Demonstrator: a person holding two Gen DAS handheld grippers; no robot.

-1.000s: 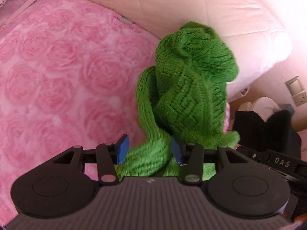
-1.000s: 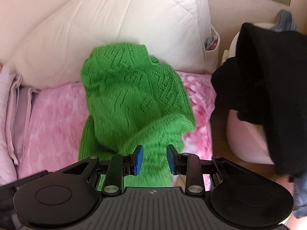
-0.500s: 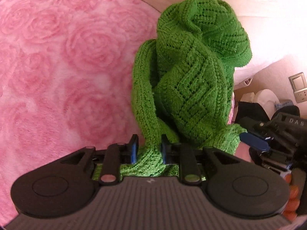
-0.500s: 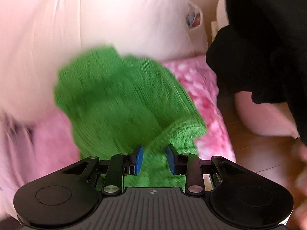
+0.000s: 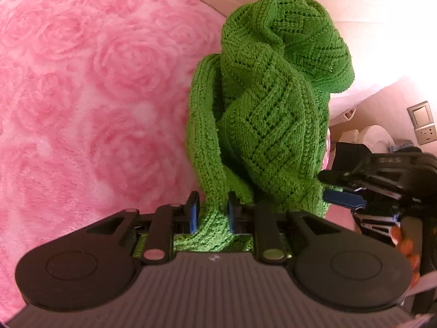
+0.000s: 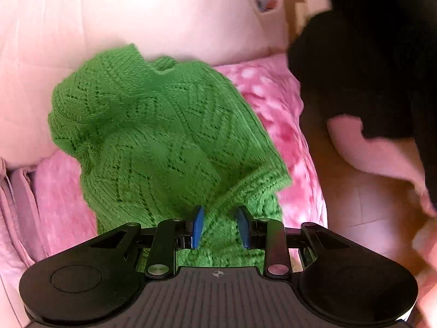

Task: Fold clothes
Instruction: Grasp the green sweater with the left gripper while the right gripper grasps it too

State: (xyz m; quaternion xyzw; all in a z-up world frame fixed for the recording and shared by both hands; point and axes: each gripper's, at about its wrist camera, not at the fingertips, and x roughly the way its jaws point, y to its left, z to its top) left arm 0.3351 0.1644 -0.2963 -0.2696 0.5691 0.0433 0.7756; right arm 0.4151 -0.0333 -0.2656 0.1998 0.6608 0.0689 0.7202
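Left wrist view: the left claw (image 5: 210,216) is closed narrow on a twisted rope of the green knitted sweater (image 5: 273,114), its blue pads pressing the knit from both sides. From the pads the sweater runs away in a bunched, twisted column over the pink rose-patterned blanket (image 5: 90,95) of the bed, its far end reaching the white quilted pillow (image 5: 368,13). At the right edge the right claw (image 5: 341,198) shows from the side, one blue pad just beside the sweater's near right corner. A wall switch plate (image 5: 422,121) sits far right.

Right wrist view: the right claw (image 6: 220,227) has green knit between its blue pads with the ribbed hem bunched there; the picture is blurred, but the pads appear to grip the fabric. The sweater (image 6: 153,136) spreads away toward the white pillow (image 6: 136,13), above the pink blanket (image 6: 275,104). A black garment (image 6: 368,54) hangs at the far right, beyond the bed's edge.
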